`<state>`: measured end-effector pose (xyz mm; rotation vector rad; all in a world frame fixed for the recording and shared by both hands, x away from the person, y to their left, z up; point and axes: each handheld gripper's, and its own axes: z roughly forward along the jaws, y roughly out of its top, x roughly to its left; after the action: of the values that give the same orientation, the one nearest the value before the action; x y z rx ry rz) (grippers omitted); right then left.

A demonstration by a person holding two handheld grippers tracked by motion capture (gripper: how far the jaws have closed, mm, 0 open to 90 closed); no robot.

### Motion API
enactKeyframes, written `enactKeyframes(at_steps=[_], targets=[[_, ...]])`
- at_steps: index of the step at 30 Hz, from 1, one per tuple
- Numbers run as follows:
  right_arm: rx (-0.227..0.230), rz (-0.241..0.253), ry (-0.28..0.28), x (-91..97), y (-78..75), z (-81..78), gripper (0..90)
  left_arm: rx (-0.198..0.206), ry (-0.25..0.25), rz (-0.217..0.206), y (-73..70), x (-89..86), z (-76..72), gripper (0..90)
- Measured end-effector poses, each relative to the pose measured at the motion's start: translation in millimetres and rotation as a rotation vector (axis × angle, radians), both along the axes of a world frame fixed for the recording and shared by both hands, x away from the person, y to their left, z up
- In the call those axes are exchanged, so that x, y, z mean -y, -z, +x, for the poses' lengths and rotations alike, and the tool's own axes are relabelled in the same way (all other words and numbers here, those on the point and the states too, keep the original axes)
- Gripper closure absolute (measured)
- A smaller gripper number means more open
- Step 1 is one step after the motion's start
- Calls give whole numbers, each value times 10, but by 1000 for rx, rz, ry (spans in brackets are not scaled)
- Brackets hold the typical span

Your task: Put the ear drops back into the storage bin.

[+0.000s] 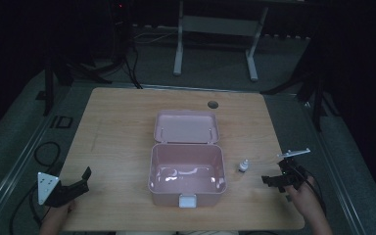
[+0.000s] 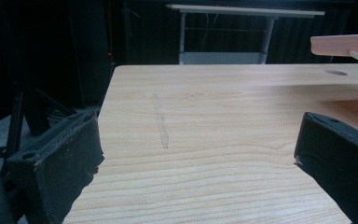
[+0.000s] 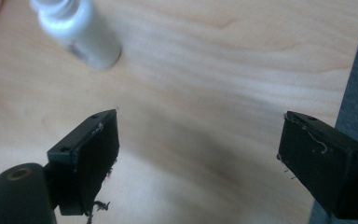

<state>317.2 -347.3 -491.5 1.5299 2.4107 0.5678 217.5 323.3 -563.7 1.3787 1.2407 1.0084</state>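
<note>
Pink box (image 1: 186,169) sits mid-table, slightly toward the near edge, lid (image 1: 186,127) swung fully open and lying back flat on the far side. Inside looks empty, just glare on the bottom. White latch (image 1: 187,200) on the near wall, facing the person.

Small white bottle (image 1: 244,166) stands upright on the table (image 1: 122,122), just right of the box, not touching it. In the right gripper view the bottle (image 3: 81,35) is at the top left, blurred, ahead of the jaws and off to one side (not between them).

Right gripper (image 1: 274,179): near right part of the table, close to the right edge, near the bottle but clear of it. Jaws spread wide, nothing between them, bare wood under them in its own view (image 3: 198,154).

Left gripper (image 1: 81,182): near left corner of the table, well apart from the box. Jaws wide apart too, holding nothing; its own view (image 2: 198,154) looks across bare tabletop with an edge of the pink box (image 2: 349,46) at the far right. Grey plate (image 1: 46,187) on top of it hangs past the left table edge.

Round cable hole (image 1: 212,104) in the table at the far side, right of centre. Faint dark scuff (image 2: 161,123) on the wood ahead of the left gripper.
</note>
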Motion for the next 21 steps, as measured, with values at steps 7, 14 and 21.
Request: enactKeyframes(at_steps=[7,14,21], targets=[[-100,-84,-75,-85,-101,22,121,1,0,0,0,0,0,10],[-272,-200,-178,-195,-87,47,127,1,1,-1,0,0,0,10],[-403,-247,-247,-258,-62,63,127,0,0,-1,0,-1,1,9]])
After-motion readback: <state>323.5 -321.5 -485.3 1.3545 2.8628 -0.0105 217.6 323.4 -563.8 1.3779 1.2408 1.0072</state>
